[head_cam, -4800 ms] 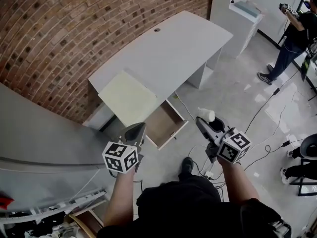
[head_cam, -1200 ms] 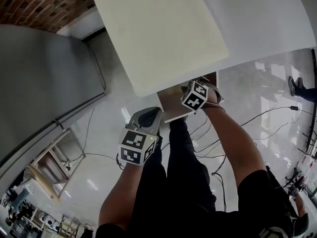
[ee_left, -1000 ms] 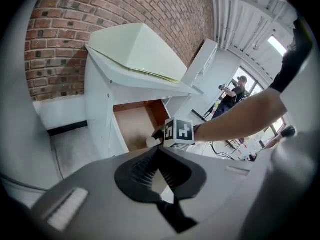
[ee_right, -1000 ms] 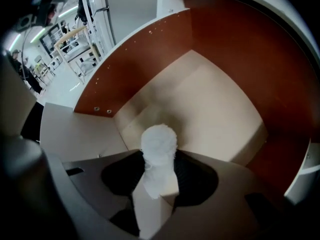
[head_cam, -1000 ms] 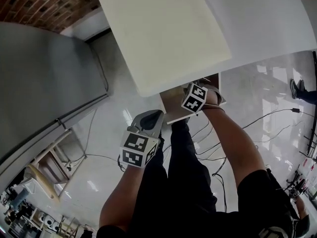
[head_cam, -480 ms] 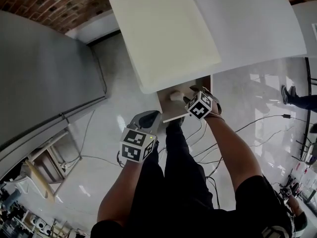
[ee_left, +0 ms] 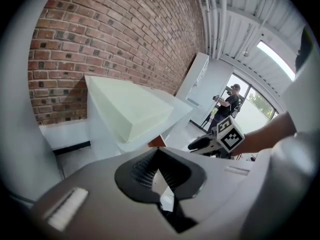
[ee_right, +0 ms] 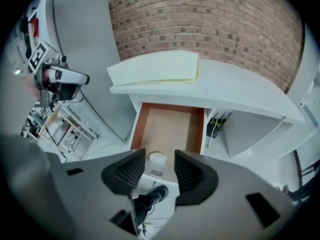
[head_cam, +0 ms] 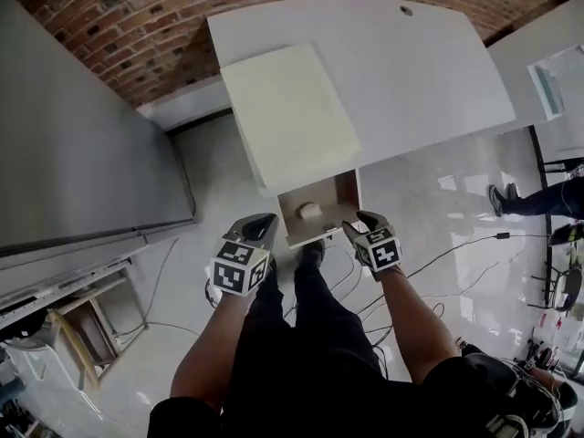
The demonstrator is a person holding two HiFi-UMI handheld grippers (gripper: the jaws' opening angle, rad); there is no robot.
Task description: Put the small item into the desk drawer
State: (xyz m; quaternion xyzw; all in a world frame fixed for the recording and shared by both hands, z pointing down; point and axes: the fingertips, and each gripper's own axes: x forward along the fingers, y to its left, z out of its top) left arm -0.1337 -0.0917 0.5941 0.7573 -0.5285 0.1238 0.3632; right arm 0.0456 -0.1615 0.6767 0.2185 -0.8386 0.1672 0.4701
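The white desk (head_cam: pixel 411 71) carries a cream pad (head_cam: pixel 287 108), and under it the drawer (head_cam: pixel 338 210) stands pulled out. The small white item (head_cam: pixel 308 211) lies on the drawer floor near its front. My right gripper (head_cam: pixel 359 227) hangs above the drawer's front right corner, open. Its jaws have just been closing a little, with nothing between them. In the right gripper view the item (ee_right: pixel 157 158) shows far below the gap of the right gripper (ee_right: pixel 159 154), inside the drawer (ee_right: pixel 170 124). My left gripper (head_cam: pixel 258 227) is left of the drawer, shut and empty; its jaws (ee_left: pixel 157 151) meet at the tips.
A tall grey cabinet (head_cam: pixel 82 135) stands at the left and a brick wall (head_cam: pixel 137 26) behind the desk. Cables (head_cam: pixel 456 254) run over the glossy floor at the right. A person (head_cam: pixel 538 199) stands far right. A wooden frame (head_cam: pixel 78 336) sits lower left.
My right gripper has come up and back out of the drawer, leaving the white item on the drawer floor. The left gripper has risen too. The head view now takes in the whole desk.
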